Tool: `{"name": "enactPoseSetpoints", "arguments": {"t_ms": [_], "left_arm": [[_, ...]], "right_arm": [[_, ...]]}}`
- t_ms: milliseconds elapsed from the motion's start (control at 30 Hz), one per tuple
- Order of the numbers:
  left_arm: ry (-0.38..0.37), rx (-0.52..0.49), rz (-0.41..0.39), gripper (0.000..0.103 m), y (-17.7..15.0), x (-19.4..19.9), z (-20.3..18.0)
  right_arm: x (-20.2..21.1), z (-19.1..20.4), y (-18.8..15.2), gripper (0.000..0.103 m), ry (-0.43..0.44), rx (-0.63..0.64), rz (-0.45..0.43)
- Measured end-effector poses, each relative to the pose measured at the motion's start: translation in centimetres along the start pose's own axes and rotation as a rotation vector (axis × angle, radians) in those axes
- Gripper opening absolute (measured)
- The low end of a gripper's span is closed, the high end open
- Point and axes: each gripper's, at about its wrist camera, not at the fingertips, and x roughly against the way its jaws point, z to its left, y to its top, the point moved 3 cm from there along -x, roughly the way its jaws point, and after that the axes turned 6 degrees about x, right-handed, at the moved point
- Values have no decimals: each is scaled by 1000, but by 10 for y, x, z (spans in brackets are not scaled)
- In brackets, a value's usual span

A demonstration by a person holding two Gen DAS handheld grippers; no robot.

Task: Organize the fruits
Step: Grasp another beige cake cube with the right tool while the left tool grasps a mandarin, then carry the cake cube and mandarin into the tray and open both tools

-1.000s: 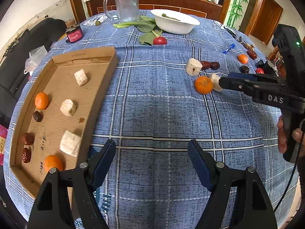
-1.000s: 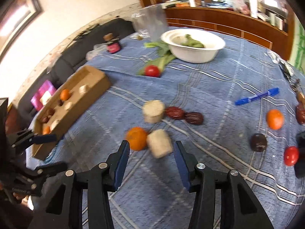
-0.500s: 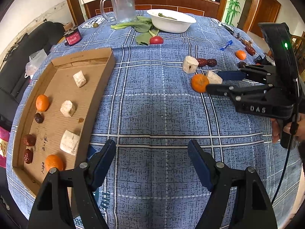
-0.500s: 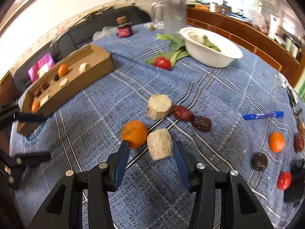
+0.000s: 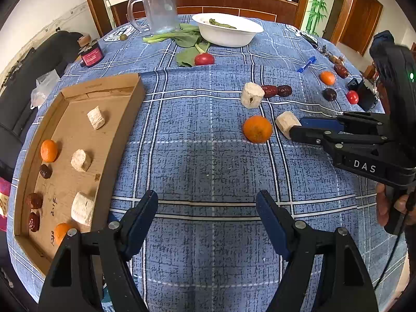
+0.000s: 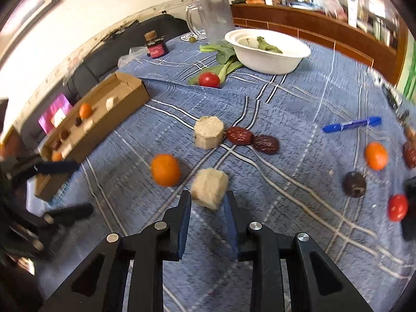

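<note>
Pale cut chunk (image 6: 210, 192) sat lower centre of the right wrist frame, on the blue plaid tablecloth (image 6: 286, 195); right gripper (image 6: 208, 202) had its two pads on either side of the chunk, narrowed to its flanks, contact looked made but blur left firm grip unclear; orange (image 6: 166, 169) lay just left of the chunk, apart from it; second pale chunk (image 6: 209, 132) sat above, touching a red date (image 6: 239, 135), another date (image 6: 266, 144) touching that one.

In the left wrist frame the same chunk (image 5: 286, 124) showed at centre right, right gripper's fingers (image 5: 306, 132) reaching in from the right edge; the orange (image 5: 257, 129) just left of it.

Left gripper (image 5: 208, 218) sat bottom centre, released, fingers spread wide over bare cloth, nothing between them.

Cardboard tray (image 5: 124, 109) filled the left side; it held pale chunks, oranges and dark dates, set apart from each other.

White bowl (image 5: 228, 36), clear jug (image 5: 158, 9) and a tomato (image 5: 204, 59) sat at upper centre.
</note>
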Motion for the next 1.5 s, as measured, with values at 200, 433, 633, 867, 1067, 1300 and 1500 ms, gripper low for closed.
{"name": "enactPoseSetpoints", "arguments": {"t_ms": [200,433,633,867,1067,1300,1500], "left_arm": [[24,-30,-16,77,8,-6,-7],[22,-48,-81,77,34,-17,-18],[-44,-47,-77,77,59,-42,-44],[-59,-87,-74,37,63,-68,-60],[-107,-94,-62,29,54,-62,-59],[-187,-79,-23,29,19,-35,-36],[-232,-71,-18,29,-15,-3,-12]], "right_arm": [[-17,7,2,35,-91,2,24],[11,-4,-7,29,-166,-131,-52],[58,-5,-43,29,-244,-225,-107],[78,-6,-69,29,-275,-328,-137],[80,0,-81,29,-319,-384,-140],[85,21,-84,29,-355,-391,-152],[83,54,-84,29,-379,-359,-151]]}}
